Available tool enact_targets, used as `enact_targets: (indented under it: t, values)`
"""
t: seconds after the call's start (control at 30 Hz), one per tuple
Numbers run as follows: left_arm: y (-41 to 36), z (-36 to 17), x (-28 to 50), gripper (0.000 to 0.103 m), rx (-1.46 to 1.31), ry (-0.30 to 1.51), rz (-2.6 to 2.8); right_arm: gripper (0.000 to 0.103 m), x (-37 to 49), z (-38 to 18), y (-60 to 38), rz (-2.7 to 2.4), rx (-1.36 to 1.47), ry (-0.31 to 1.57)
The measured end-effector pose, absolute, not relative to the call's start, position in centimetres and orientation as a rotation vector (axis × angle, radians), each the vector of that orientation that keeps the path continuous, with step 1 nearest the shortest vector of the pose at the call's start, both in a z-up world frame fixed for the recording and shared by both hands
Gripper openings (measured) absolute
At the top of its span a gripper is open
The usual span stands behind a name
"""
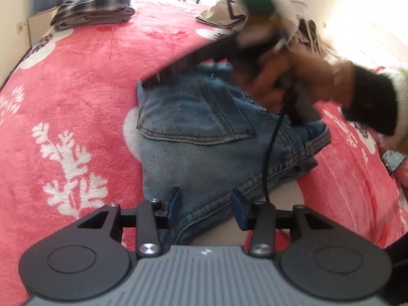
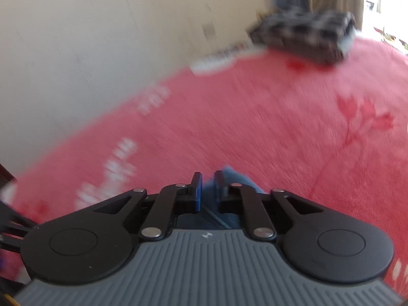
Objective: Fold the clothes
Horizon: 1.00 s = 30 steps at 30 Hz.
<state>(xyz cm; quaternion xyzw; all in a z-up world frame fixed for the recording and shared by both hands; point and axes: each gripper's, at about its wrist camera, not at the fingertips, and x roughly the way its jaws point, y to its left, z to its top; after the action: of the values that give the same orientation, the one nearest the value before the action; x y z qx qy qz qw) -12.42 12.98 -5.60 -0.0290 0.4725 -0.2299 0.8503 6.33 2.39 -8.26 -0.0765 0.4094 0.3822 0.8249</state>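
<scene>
The jeans [image 1: 193,137] lie folded in a thick blue bundle on the bed, on a pink blanket [image 1: 84,81] patterned with white leaf shapes, a back pocket facing up. The near edge of the denim runs between the blue pads of the left gripper [image 1: 206,206], whose jaws stand spread with the cloth lying loose beneath them — nothing is pinched there.

At the far edge of the bundle the right gripper [image 1: 150,89] reaches in from the right, blurred, carried by a hand [image 1: 285,81] in a dark sleeve. In its own view the right gripper [image 2: 206,191] has its jaws drawn close together with blue denim [image 2: 229,178] showing in the narrow gap between the pads; they appear to be pinching a fold of the jeans, though the blur leaves the contact unclear.

Well apart, near the head of the bed by the wall, sits a folded plaid garment [image 1: 94,7] on other folded cloth. To the right at the far side lies a loose heap of pale clothes [image 1: 244,10].
</scene>
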Motion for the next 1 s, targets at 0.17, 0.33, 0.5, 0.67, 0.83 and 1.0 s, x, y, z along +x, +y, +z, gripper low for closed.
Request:
enact_targets:
  t: [0.17, 0.33, 0.5, 0.67, 0.83, 1.0]
  values:
    - [14.1, -5.8, -12.1, 0.044, -0.146, 1.005, -0.498, 0.008, 6.7, -9.5, 2.1, 0.808, -0.140, 0.867]
    - [14.6, -5.3, -12.6, 0.045, -0.191, 1.000, -0.509, 0.009, 6.7, -9.3, 2.4, 0.798, -0.152, 0.854]
    - [15.8, -3.9, -13.7, 0.046, -0.196, 0.978, -0.482, 0.013, 5.8, -5.6, 0.9, 0.776, -0.073, 0.813]
    - [16.3, -4.3, -14.1, 0.047, -0.168, 1.004, -0.450, 0.013, 3.0, -0.6, -3.1, 0.761, 0.020, 0.787]
    - [15.5, -6.0, -14.0, 0.051, -0.173, 1.049, -0.457, 0.013, -0.9, -2.5, -4.7, 0.675, -0.091, 0.861]
    - [15.3, -6.6, -13.7, 0.053, -0.208, 1.064, -0.464, 0.011, -2.6, -7.8, -5.4, 0.590, -0.158, 0.862]
